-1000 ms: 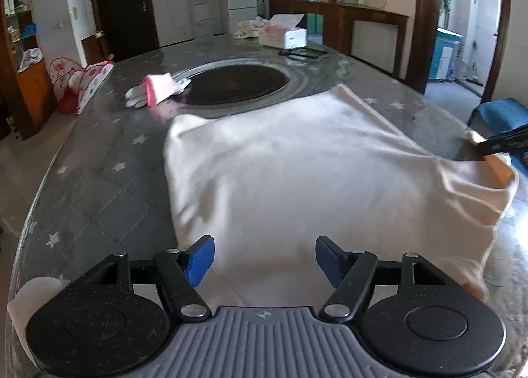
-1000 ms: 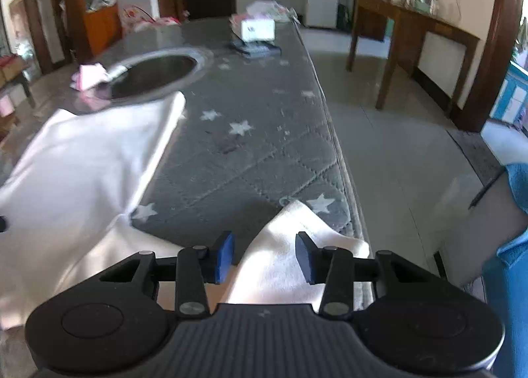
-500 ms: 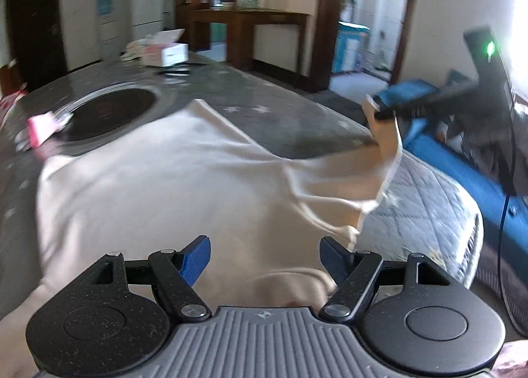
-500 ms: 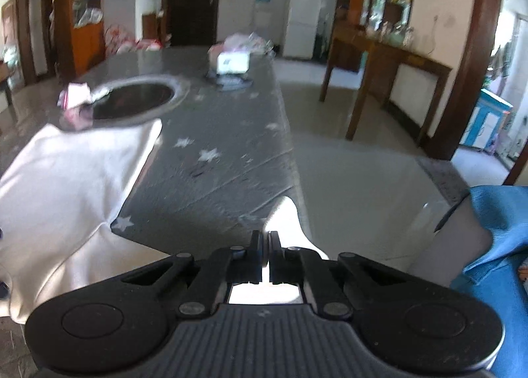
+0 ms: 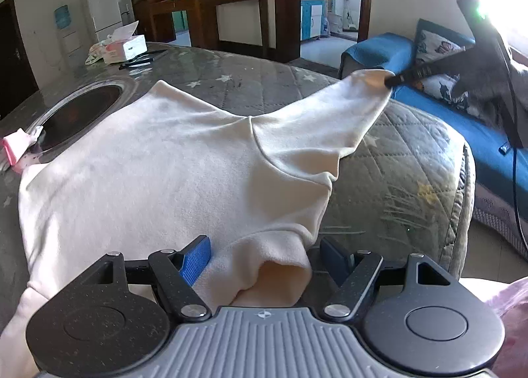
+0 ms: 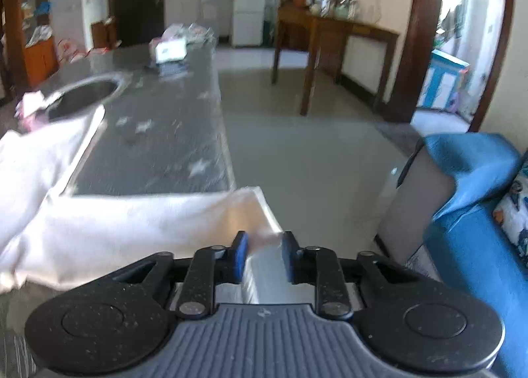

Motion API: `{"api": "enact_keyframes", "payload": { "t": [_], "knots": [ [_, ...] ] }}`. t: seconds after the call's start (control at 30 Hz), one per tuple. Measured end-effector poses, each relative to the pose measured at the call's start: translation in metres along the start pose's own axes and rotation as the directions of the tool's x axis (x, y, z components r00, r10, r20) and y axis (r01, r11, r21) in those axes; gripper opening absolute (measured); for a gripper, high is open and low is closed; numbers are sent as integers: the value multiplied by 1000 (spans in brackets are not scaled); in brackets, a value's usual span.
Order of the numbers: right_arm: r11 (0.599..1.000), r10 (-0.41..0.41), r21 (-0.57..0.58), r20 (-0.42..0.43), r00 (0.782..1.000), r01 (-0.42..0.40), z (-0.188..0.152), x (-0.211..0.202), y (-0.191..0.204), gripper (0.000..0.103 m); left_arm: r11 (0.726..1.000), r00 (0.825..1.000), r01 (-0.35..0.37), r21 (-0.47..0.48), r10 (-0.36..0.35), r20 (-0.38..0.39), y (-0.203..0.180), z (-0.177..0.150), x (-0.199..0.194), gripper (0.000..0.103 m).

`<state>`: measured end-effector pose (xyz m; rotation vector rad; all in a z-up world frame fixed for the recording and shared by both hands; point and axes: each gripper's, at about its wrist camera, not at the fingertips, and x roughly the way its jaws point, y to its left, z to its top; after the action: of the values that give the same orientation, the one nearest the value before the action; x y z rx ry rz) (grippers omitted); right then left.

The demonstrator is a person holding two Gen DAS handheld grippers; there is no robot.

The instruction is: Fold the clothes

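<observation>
Left wrist view is showing the cream long-sleeved top (image 5: 148, 163) lying spread ahead of the left gripper (image 5: 260, 257) on the quilted star-patterned table cover (image 5: 396, 163), its body flat and unfolded. The left gripper is standing released, its jaws wide, with a tube-like opening of the top, cuff or neck I cannot tell, lying between them unpinched. Ahead and to its right, one sleeve (image 5: 330, 114) is being stretched out sideways toward the right gripper (image 6: 264, 251). That gripper's jaws have just been opening; the sleeve's end is sitting between the parted pads, blurred, apparently no longer clamped. By my judgement the folding is barely beginning: no fold is lying on the body, and both sleeves and the body are waiting.
</observation>
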<state>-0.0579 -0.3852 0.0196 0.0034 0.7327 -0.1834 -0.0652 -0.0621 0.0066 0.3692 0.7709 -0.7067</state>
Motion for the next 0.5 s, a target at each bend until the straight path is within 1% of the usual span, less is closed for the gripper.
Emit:
{"api": "enact_keyframes", "payload": {
  "t": [0.07, 0.17, 0.33, 0.43, 0.5],
  "knots": [
    [1000, -14, -10, 30, 999, 14, 4, -3, 0, 29, 1000, 1000, 2, 4, -3, 10, -1, 3, -4, 76],
    [1000, 24, -15, 40, 999, -23, 9, 0, 1, 29, 1000, 999, 16, 12, -16, 30, -4, 8, -8, 76],
    [991, 132, -39, -1, 991, -132, 13, 20, 17, 29, 998, 997, 55, 26, -56, 49, -12, 16, -7, 76],
    [986, 155, -56, -27, 987, -157, 12, 31, 28, 29, 996, 996, 80, 37, -82, 44, -16, 14, -5, 76],
    [985, 156, -69, -40, 987, -159, 12, 36, 31, 30, 995, 995, 97, 39, -98, 34, -18, 11, -2, 76]
  ]
}}
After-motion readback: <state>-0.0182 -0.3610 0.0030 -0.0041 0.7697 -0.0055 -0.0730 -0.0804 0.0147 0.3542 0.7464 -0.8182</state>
